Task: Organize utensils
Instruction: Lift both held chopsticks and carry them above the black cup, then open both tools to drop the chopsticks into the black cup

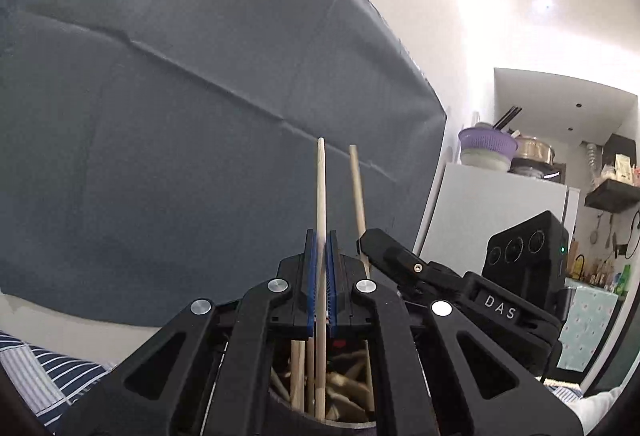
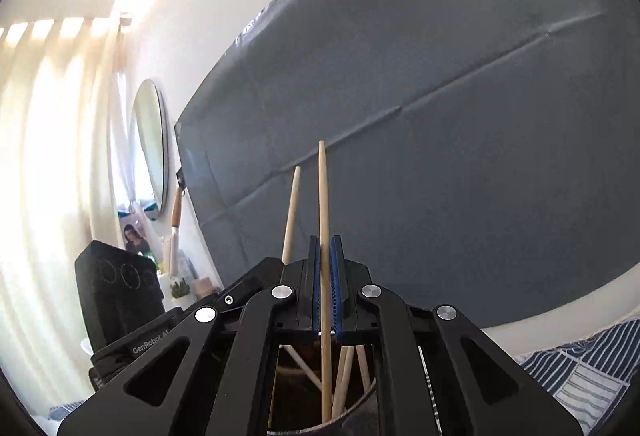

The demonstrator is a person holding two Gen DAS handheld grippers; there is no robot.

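Two pairs of tongs each pinch a single wooden chopstick between blue ribbed pads; the left tongs (image 1: 321, 248) are closed down to the width of the stick, and the left chopstick (image 1: 321, 192) runs almost straight up past the fingertips, its rounded end well above them; its lower length passes down between the black linkage arms into a dark round holder (image 1: 320, 421) directly below the tongs, where other wooden utensils (image 1: 348, 376) lie crowded together; the right tongs (image 2: 327, 252) are likewise drawn in tight on the right chopstick (image 2: 323, 196), which leans slightly across the pads and drops below them into the same kind of dark holder (image 2: 352, 412), among a few more pale sticks (image 2: 347, 376); in the left wrist view the right tongs' black body (image 1: 404, 256) sits just to the right of the left tongs, its stick rising beside the held one; in the right wrist view the left tongs' body (image 2: 256, 284) sits just to the left, with its chopstick slanting up; behind both pairs of tongs hangs a creased grey cloth (image 1: 192, 108); striped blue-and-white fabric (image 2: 580, 376) lies below and to the right of the right tongs; a white refrigerator (image 1: 492, 212) with a purple colander (image 1: 486, 146) on top stands far off to the right of the left tongs.
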